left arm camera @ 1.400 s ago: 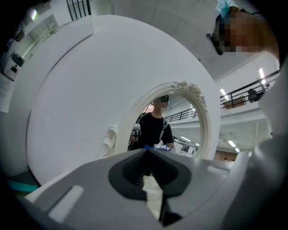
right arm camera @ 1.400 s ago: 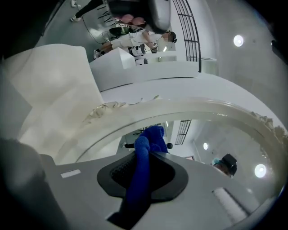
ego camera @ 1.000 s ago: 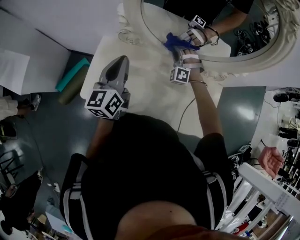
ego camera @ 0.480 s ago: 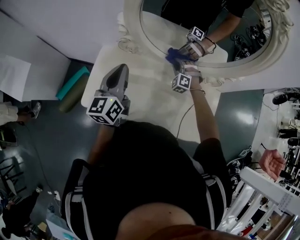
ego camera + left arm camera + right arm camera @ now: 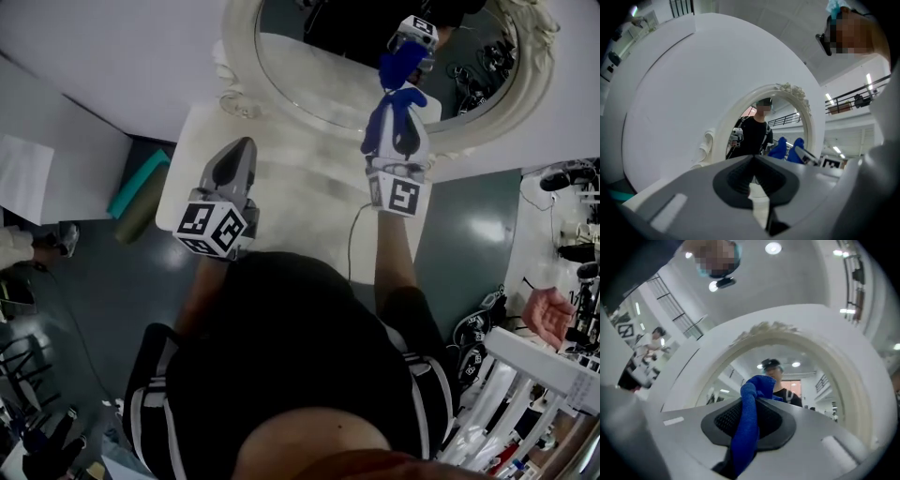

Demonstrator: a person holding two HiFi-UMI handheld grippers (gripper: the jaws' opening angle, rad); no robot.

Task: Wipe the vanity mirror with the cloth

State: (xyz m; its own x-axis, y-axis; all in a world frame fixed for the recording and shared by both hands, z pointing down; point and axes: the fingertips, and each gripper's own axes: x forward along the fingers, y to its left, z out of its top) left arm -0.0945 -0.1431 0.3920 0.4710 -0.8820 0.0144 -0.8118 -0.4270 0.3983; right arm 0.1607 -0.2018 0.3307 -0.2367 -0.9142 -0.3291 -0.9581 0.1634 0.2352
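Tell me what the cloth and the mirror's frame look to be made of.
Cloth: soft blue fabric, probably microfibre; matte, finely textured, it bunches and folds limply where the right gripper pinches it. Mirror frame: cream-white, moulded with carved-looking scrolls, satin sheen; painted wood, resin or plaster, cannot tell which.

The head view looks steeply down from above the person's black-clad shoulders (image 5: 300,337) onto the white table top (image 5: 300,192). The oval vanity mirror in a carved white frame (image 5: 234,52) stands at the far edge.

The left gripper view sits behind the left gripper (image 5: 753,158), low over the near-left of the table. It faces far, with the mirror (image 5: 804,105) well apart and filling only the middle.

The right gripper view sits behind the right gripper (image 5: 757,400) and tilts upward. It is very near the mirror, whose frame (image 5: 843,380) spans most of the picture.

All three views share the mirror. The left gripper view also catches the blue cloth (image 5: 798,144) at its right.
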